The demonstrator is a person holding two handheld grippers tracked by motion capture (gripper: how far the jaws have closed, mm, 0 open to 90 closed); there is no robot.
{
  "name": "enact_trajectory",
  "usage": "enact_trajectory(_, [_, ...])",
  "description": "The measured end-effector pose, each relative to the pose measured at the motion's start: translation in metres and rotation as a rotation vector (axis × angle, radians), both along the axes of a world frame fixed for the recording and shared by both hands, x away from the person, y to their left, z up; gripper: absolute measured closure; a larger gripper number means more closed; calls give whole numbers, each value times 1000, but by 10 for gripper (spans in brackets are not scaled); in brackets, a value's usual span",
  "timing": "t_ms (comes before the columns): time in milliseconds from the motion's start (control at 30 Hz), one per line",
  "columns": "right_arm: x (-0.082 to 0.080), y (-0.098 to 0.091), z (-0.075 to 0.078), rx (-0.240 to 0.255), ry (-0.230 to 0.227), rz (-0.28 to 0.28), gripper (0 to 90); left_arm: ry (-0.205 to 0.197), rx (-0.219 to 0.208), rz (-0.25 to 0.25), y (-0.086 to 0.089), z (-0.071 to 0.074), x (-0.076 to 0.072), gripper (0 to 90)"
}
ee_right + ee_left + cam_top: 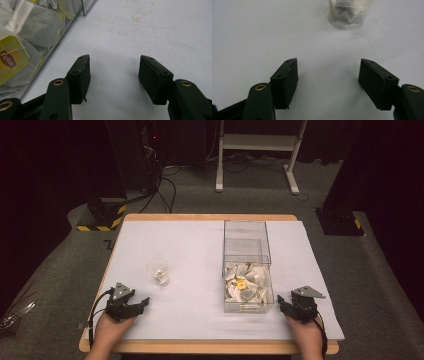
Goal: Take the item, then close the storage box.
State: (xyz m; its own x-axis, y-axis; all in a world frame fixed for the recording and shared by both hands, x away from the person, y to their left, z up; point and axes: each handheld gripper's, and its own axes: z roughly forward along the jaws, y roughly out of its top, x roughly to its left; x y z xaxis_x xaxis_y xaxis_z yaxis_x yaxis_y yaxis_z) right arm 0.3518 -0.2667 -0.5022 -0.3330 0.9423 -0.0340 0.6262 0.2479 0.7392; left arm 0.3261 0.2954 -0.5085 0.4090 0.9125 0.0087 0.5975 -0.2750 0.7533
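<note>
A small clear cup with a tea bag inside stands left of the table's middle; its base is at the top of the left gripper view as the cup. A clear plastic box holds several tea bags with yellow tags, seen through the wall as tea bags. My left gripper rests near the front left edge, open and empty, a little short of the cup. My right gripper sits open and empty just right of the box.
The white table cover has bare room between cup and box. The box's far half holds nothing. Beyond the table stand a white frame and dark equipment with cables on the grey floor.
</note>
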Motion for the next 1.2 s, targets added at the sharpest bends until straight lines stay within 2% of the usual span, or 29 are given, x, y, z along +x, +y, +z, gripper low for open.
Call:
enact_trajectory(267, [0,1,0,-5,2,-8,416,2,2,0,0,0,0,318])
enact_trajectory(433, [1,0,1,-2,-1,9,399,2,-3,5,-1,0,-1,316])
enact_trajectory(800, [-6,-3,7,41,-12,19,345,5,-1,2,0,0,-1,315])
enact_trajectory(1200, [-11,6,21,53,-54,26,333,5,-3,0,0,0,0,315])
